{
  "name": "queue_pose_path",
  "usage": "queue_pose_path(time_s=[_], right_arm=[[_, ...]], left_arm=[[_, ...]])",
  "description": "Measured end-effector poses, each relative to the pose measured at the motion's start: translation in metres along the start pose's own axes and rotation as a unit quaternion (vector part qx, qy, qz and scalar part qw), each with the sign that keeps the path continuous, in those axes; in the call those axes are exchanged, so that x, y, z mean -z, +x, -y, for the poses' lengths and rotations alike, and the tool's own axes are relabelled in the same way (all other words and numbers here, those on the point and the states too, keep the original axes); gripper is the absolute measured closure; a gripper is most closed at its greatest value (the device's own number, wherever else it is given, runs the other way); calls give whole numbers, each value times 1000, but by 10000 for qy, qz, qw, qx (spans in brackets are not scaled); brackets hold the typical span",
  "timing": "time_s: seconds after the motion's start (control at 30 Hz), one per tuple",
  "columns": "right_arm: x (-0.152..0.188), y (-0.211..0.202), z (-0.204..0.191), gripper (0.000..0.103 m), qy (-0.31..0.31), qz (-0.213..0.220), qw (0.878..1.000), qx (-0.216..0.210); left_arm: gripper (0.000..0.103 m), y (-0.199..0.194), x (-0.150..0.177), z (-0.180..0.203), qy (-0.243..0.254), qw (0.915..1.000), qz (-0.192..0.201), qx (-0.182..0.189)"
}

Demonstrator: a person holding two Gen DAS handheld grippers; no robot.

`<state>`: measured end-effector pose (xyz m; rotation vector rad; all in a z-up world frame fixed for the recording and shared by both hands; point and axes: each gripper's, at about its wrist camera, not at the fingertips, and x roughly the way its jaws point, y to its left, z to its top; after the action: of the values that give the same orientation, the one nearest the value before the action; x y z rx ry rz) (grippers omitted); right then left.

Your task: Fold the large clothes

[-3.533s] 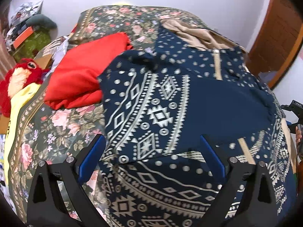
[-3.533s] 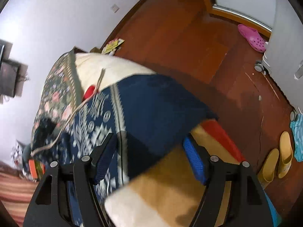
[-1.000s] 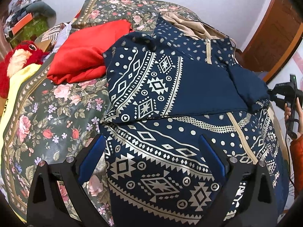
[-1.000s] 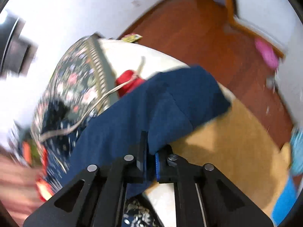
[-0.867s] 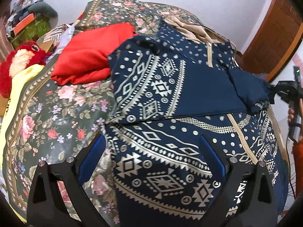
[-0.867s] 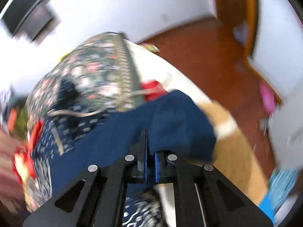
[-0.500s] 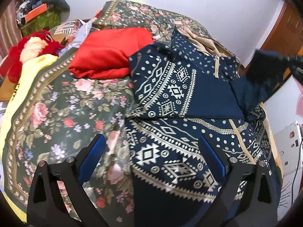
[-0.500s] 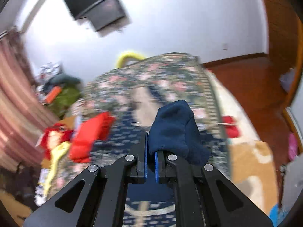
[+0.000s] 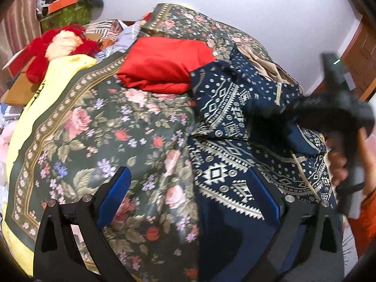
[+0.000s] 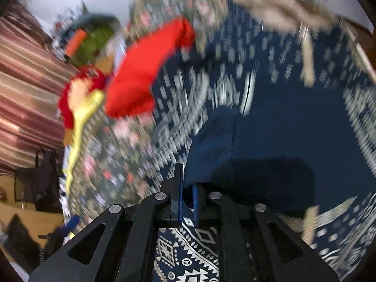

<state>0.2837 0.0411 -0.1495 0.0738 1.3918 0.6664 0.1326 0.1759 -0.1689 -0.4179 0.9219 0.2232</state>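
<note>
A bed with a flowery cover (image 9: pixel 98 127) holds a blue patterned robe (image 9: pixel 225 178) at 3 o'clock and red cloth (image 9: pixel 164 68) at 12.

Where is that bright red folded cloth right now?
In the left wrist view, the bright red folded cloth lies on the floral bedspread, touching the navy patterned garment.

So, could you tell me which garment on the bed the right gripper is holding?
The navy patterned garment; the right gripper pinches its plain sleeve, while the red garment lies untouched.

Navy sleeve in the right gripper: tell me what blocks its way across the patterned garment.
Nothing visible. The right gripper pinches the navy sleeve above the patterned garment, whose surface is bare; the red cloth lies off to the side.
</note>
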Motion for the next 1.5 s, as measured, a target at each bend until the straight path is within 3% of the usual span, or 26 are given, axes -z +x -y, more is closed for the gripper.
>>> queue_pose_path(time_s=[0.1, 0.17, 0.23, 0.3, 0.53, 0.67, 0.77, 0.9, 1.1, 1.23, 1.4, 1.5], right_arm=[[10, 26, -1, 93, -52, -492, 9980, 389], [14, 27, -5, 84, -232, -626, 9969, 415], [19, 19, -8, 52, -389, -648, 9970, 186], [23, 4, -6, 41, -375, -665, 9971, -32], [24, -63, 23, 32, -661, 21, 9978, 35], [16, -110, 58, 30, -699, 778, 9919, 716], [15, -136, 89, 22, -575, 1182, 9849, 1128], [17, -154, 132, 20, -230, 1392, 9807, 1351], [17, -142, 190, 20, 258, 1221, 9796, 1578], [16, -130, 222, 20, 284, 1014, 9723, 2086], [20, -94, 254, 20, 582, 561, 9765, 1999], [27, -80, 255, 6, 541, 643, 9776, 1931]], left_arm=[[5, 2, 5, -11, -147, 9998, -92, -38], [5, 3, 8, -15, -247, 9996, -144, -26], [5, 5, 10, -17, -295, 9994, -181, -26], [5, 8, 11, -14, -292, 9993, -222, -24], [5, 16, 1, 23, 150, 9996, -242, -20], [5, 26, -12, 53, 570, 9980, -270, -7], [5, 37, -22, 80, 985, 9948, -275, -18], [4, 59, -29, 120, 1721, 9846, -231, -208], [5, 104, -24, 147, 2588, 9624, -292, -771], [4, 135, -17, 153, 3111, 9409, -372, -1282], [5, 146, -17, 167, 3573, 9244, -183, -1325], [9, 154, -21, 176, 3750, 9172, -75, -1345]])
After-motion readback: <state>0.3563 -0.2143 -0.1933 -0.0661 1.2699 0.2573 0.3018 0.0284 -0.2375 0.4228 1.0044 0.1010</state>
